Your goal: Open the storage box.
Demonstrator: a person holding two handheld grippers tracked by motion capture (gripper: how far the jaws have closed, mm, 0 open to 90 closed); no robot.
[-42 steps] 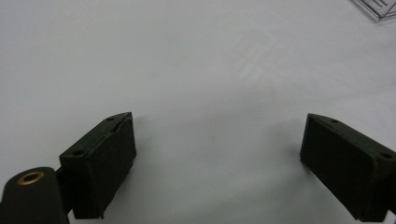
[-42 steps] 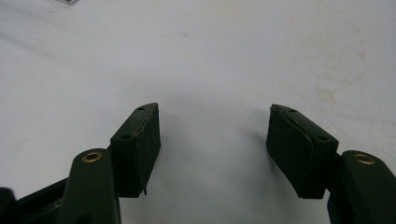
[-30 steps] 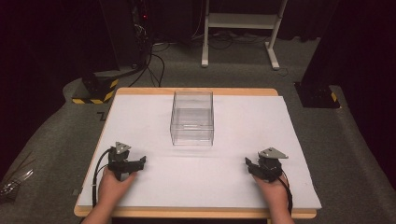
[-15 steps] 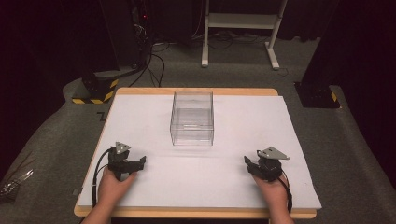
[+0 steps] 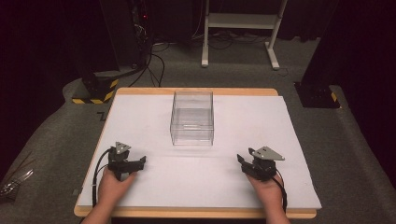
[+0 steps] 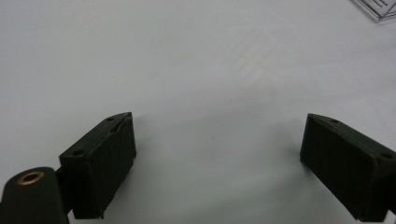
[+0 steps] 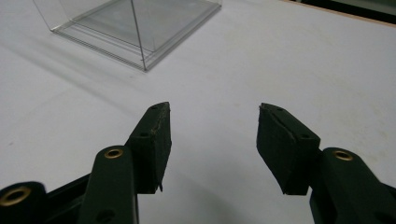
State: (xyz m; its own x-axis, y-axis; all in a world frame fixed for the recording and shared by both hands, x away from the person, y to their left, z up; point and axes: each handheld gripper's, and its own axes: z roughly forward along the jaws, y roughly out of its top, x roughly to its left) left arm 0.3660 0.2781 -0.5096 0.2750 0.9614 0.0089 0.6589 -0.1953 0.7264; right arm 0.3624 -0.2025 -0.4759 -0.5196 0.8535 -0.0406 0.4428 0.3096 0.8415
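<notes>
My left gripper (image 5: 140, 162) sits at about eight o'clock on the white sheet (image 5: 154, 126) that covers the table (image 5: 196, 213), my left hand (image 5: 112, 185) behind it near the table's near edge. In the left gripper view its jaws stand wide apart over bare white sheet, nothing between them, and a corner of the clear box (image 6: 379, 10) shows at one o'clock, well off from the fingertips.

The clear box (image 5: 192, 119) stands upright at the middle of the table, toward twelve o'clock from me, open at the top, apart from both grippers and roughly midway between them from left to right. I cannot see anything lying inside it.

My right gripper (image 5: 242, 164) is at about four o'clock on the sheet, my right hand (image 5: 267, 186) behind it, its grey plate on top and its cable trailing back along my wrist. In the right gripper view its jaws have just been closing a little, yet a fair gap remains and only white sheet lies between them. The clear box (image 7: 135, 28) shows at eleven o'clock ahead of those jaws, near but not touching.
</notes>
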